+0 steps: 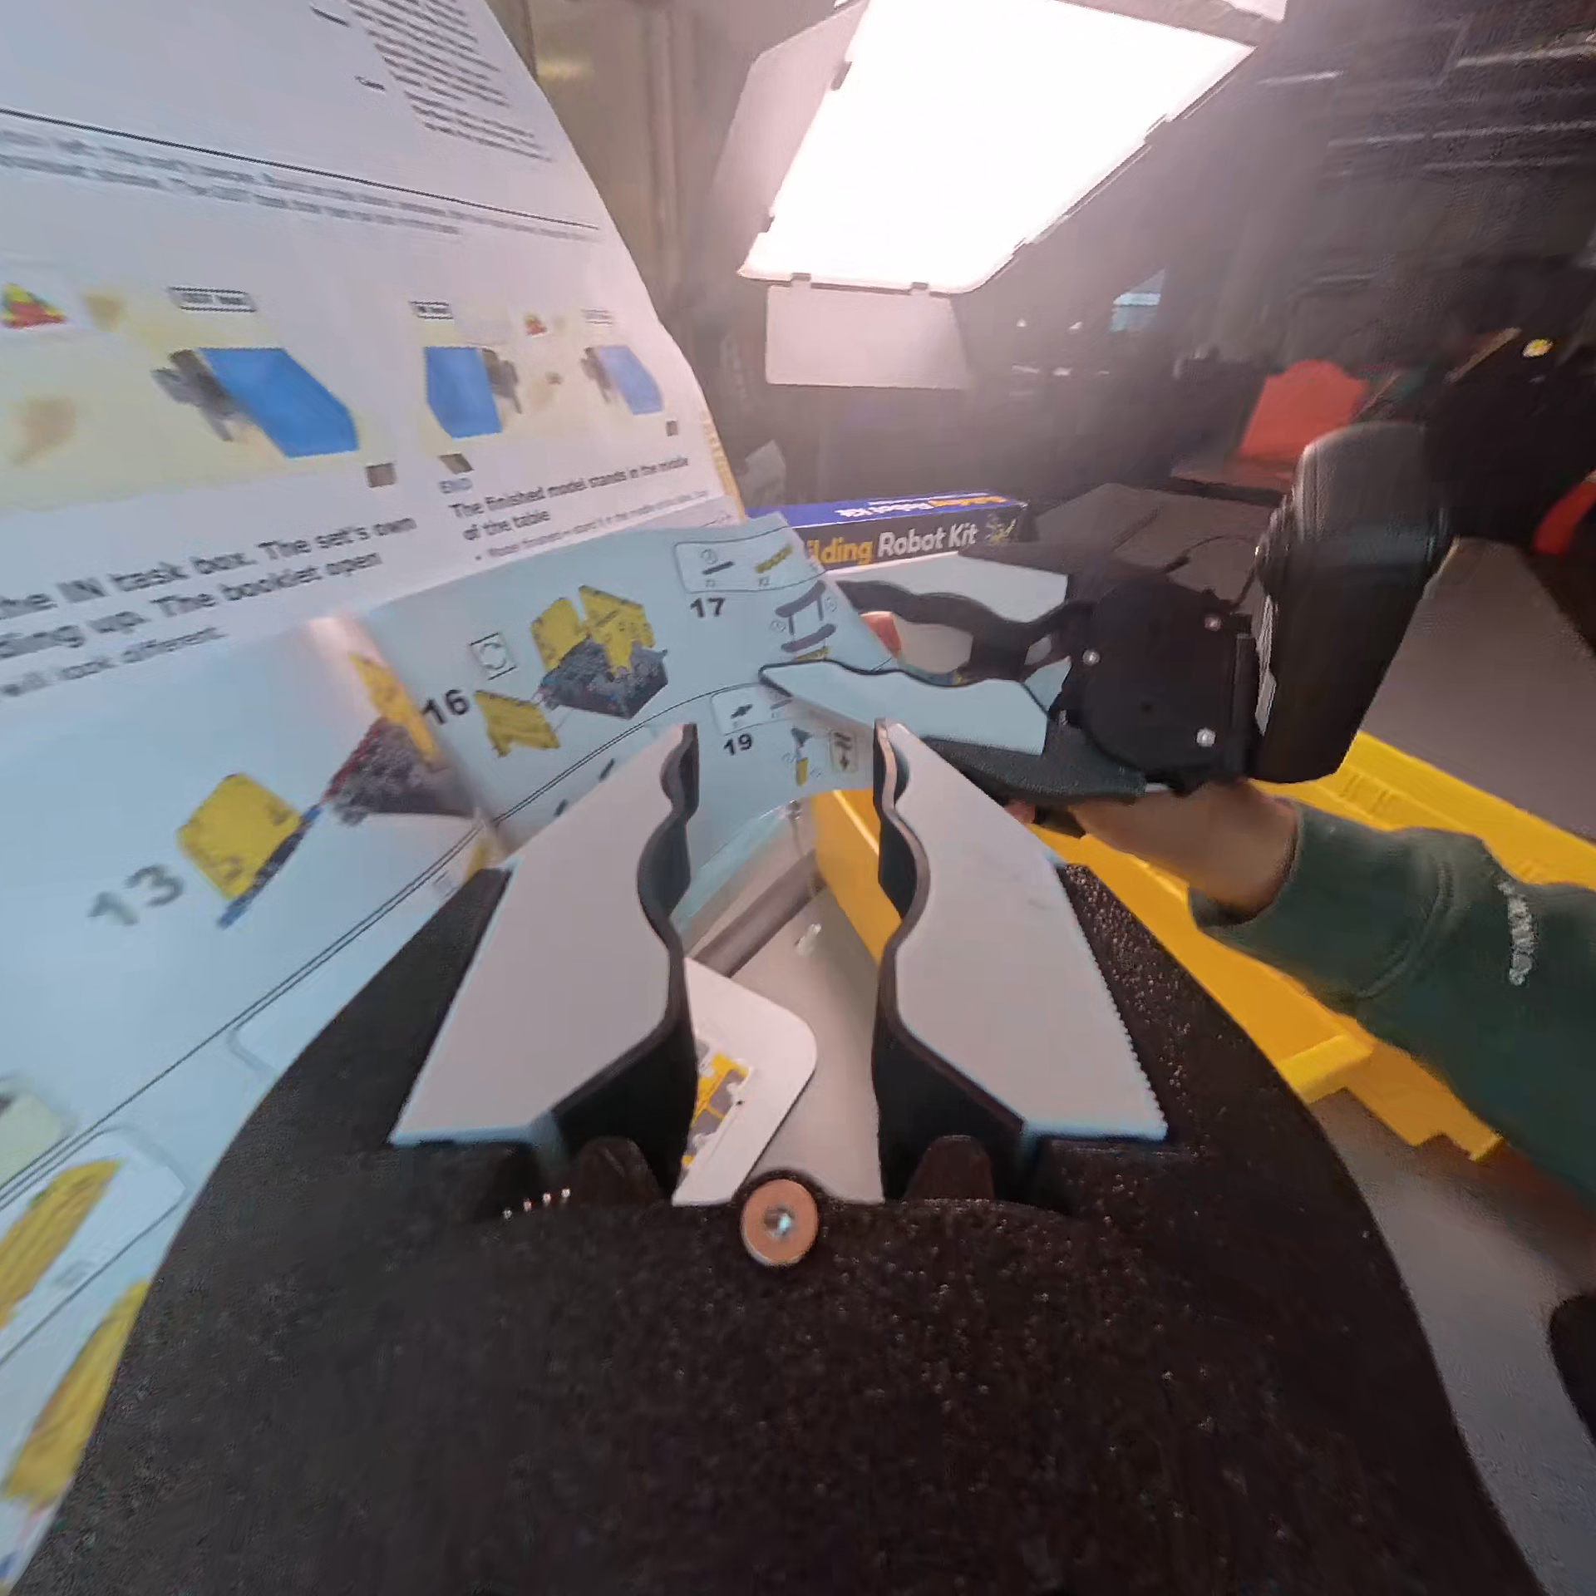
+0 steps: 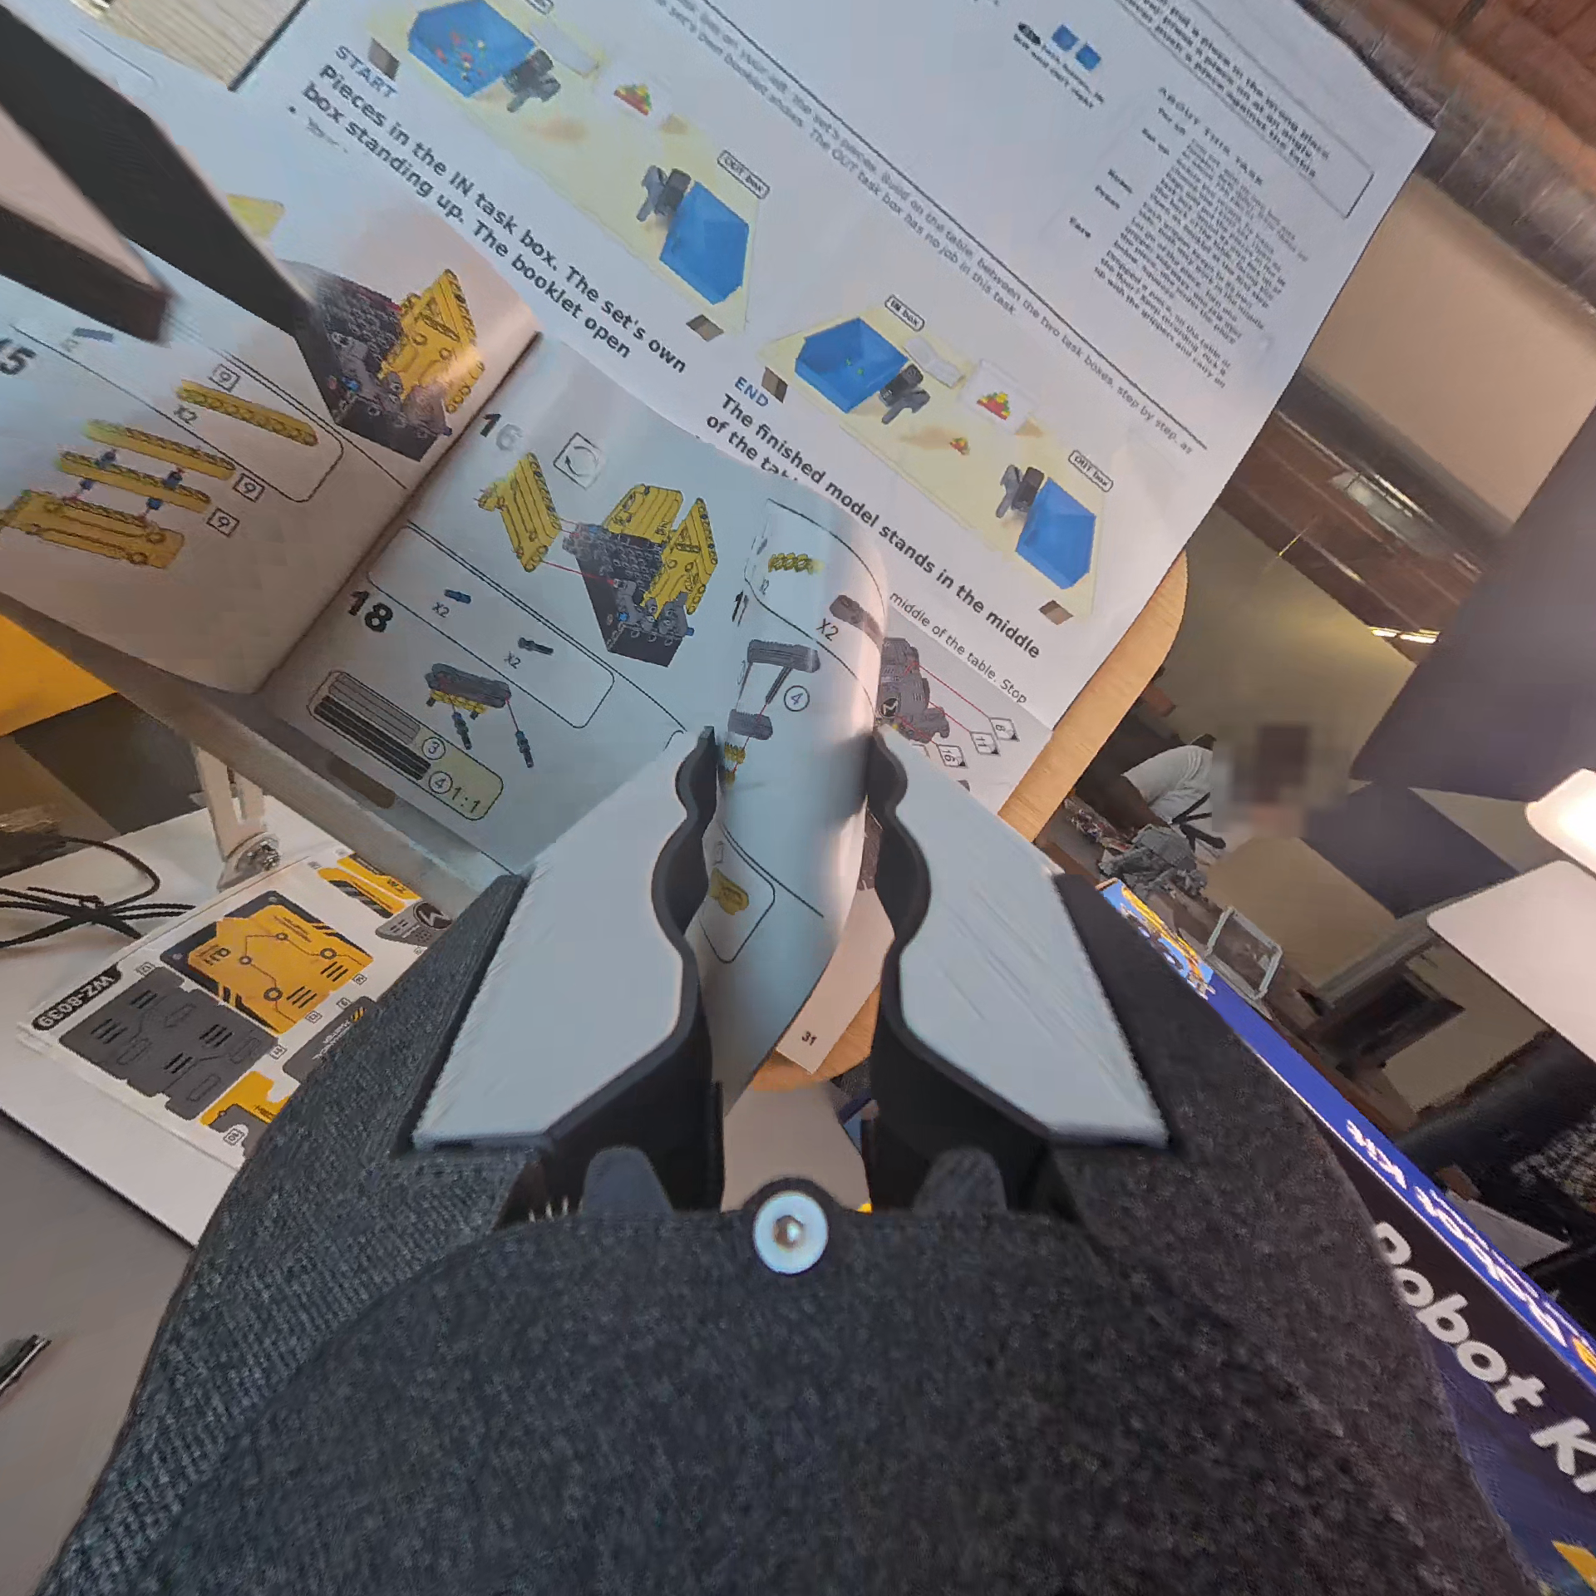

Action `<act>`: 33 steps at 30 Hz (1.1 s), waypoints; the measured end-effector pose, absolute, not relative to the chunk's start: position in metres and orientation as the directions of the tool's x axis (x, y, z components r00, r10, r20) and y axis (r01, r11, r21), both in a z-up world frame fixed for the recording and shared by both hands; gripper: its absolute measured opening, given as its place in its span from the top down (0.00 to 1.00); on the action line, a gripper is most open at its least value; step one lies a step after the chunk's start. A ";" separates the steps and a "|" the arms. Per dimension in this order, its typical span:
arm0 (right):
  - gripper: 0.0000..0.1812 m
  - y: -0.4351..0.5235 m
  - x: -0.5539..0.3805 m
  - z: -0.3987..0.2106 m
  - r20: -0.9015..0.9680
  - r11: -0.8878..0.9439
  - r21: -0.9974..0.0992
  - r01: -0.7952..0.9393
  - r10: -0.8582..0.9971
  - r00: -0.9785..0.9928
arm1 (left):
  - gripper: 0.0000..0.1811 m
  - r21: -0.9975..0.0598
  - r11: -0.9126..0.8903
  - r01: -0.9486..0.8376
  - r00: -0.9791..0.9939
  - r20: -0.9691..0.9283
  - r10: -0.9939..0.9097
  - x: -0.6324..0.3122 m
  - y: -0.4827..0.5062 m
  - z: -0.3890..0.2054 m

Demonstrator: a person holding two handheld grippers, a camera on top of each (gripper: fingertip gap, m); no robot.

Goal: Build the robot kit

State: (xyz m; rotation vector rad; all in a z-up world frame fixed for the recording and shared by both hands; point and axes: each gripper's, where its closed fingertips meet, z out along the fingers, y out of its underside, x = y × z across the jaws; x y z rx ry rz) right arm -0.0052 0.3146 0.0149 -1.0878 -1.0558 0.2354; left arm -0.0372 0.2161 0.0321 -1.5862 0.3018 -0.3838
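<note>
My right claw (image 2: 790, 751) is standing open, about half way. A curled page (image 2: 803, 622) of the booklet (image 2: 553, 553) is lying loosely between its two fingers. The page is bending up from the booklet's right side, and the curl is running the same way the fingers are pointing. The fingertips are sitting right at the page, one on each side. I cannot tell if they are pressing on it.

My left claw (image 1: 782, 743) is also standing open, about as wide, and it is holding nothing. It is pointing at the booklet's lower edge from just in front, near but not touching. So the right claw is the nearer one to the page. It is coming in from the booklet's right, with a hand (image 1: 1192, 838) in a green sleeve (image 1: 1425, 950) holding it.

Behind the booklet, a big printed sheet (image 2: 907, 216) is leaning up. The booklet is resting open against it.

To the right of the booklet, a yellow tray (image 1: 1209, 907) is lying on the surface (image 1: 1468, 674). A blue box (image 2: 1425, 1252) is lying past the booklet's right edge. In the right wrist view, a sticker sheet (image 2: 216, 993) with yellow and grey shapes is lying flat below the booklet. Black cables (image 2: 78, 898) are trailing beside it.

Nothing is getting between either claw and the booklet.
</note>
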 end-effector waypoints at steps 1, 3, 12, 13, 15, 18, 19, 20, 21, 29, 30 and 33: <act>0.81 0.310 -0.005 0.017 0.586 0.505 -0.807 0.306 0.619 0.522 | 0.77 -0.995 -0.068 0.071 0.895 0.094 -0.435 -0.030 0.225 0.034; 0.80 0.302 -0.005 0.020 0.601 0.530 -0.793 0.300 0.604 0.523 | 0.74 -0.984 -0.110 0.140 0.875 0.175 -0.452 -0.018 0.246 0.033; 0.80 0.289 -0.003 0.011 0.663 0.570 -0.745 0.345 0.581 0.472 | 0.84 -0.972 -0.164 0.170 0.857 0.228 -0.462 0.001 0.282 0.019; 0.78 0.291 -0.001 0.012 0.652 0.559 -0.755 0.342 0.590 0.475 | 0.85 -0.973 -0.165 0.163 0.848 0.224 -0.481 0.001 0.281 0.019; 0.75 0.300 0.007 0.015 0.606 0.510 -0.794 0.330 0.619 0.500 | 1.00 -0.975 -0.173 0.139 0.833 0.209 -0.513 -0.004 0.279 0.018; 0.73 0.300 0.010 0.016 0.503 0.428 -0.864 0.263 0.740 0.447 | 1.00 -0.975 -0.209 0.071 0.836 0.172 -0.521 -0.015 0.280 0.008; 0.73 0.297 0.009 0.016 0.487 0.418 -0.873 0.251 0.765 0.421 | 1.00 -0.976 -0.209 0.058 0.838 0.161 -0.521 -0.017 0.279 0.007; 0.73 0.298 0.010 0.017 0.484 0.417 -0.875 0.247 0.766 0.423 | 1.00 -0.978 -0.200 0.065 0.833 0.164 -0.529 -0.016 0.277 0.010; 0.73 0.299 0.011 0.018 0.496 0.424 -0.868 0.257 0.753 0.432 | 1.00 -0.978 -0.186 0.093 0.820 0.181 -0.543 -0.013 0.275 0.016; 0.70 0.278 -0.005 0.003 0.627 0.529 -0.778 0.338 0.681 0.378 | 0.81 -0.968 -0.187 0.164 0.840 0.237 -0.487 -0.001 0.286 0.022; 0.70 0.279 -0.004 0.002 0.627 0.529 -0.778 0.339 0.678 0.383 | 0.84 -0.973 -0.176 0.152 0.842 0.221 -0.492 -0.002 0.285 0.022; 0.69 0.286 0.000 -0.002 0.581 0.477 -0.812 0.336 0.714 0.390 | 1.00 -0.969 -0.181 0.168 0.813 0.241 -0.530 -0.008 0.277 0.023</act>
